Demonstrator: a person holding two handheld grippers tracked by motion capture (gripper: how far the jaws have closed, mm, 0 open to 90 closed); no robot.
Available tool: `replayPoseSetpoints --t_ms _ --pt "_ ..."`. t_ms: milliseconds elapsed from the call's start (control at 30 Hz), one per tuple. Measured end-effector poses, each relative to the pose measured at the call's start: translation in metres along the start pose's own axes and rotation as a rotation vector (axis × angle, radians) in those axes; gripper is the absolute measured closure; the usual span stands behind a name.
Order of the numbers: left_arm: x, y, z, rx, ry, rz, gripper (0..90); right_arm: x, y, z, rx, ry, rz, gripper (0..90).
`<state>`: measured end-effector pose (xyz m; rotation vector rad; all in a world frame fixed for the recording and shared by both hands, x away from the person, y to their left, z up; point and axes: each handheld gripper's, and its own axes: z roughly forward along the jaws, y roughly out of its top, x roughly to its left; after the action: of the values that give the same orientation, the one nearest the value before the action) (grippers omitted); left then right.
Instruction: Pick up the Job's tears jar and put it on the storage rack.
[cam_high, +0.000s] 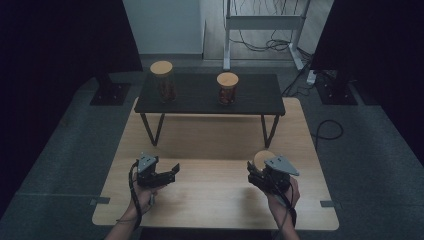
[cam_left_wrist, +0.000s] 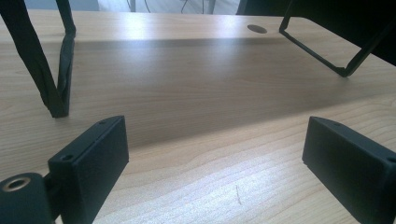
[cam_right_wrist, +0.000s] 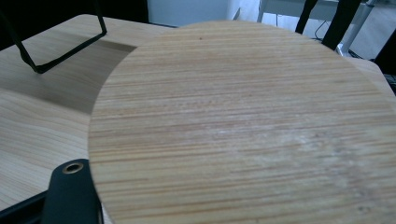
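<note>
Pale wooden worktop (cam_high: 210, 175): a bamboo-lidded jar (cam_high: 262, 159) is clamped upright in the right tool (cam_high: 256, 172); the left tool (cam_left_wrist: 212, 154) is held wide open, empty.

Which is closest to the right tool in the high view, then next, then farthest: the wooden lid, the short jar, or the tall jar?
1. Wooden lid: right at the right tool.
2. Short jar: on the black shelf, right of its middle.
3. Tall jar: on the shelf's left end, farthest.
</note>
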<state>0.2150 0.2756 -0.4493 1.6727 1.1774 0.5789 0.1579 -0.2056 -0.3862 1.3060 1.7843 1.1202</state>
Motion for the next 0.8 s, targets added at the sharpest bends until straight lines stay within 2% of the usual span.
replayPoseSetpoints --t_ms 800 --pt "0.001 0.000 0.000 -0.004 0.001 -0.007 6.6 -0.002 0.024 -0.004 -0.044 -0.022 -0.023 25.1"
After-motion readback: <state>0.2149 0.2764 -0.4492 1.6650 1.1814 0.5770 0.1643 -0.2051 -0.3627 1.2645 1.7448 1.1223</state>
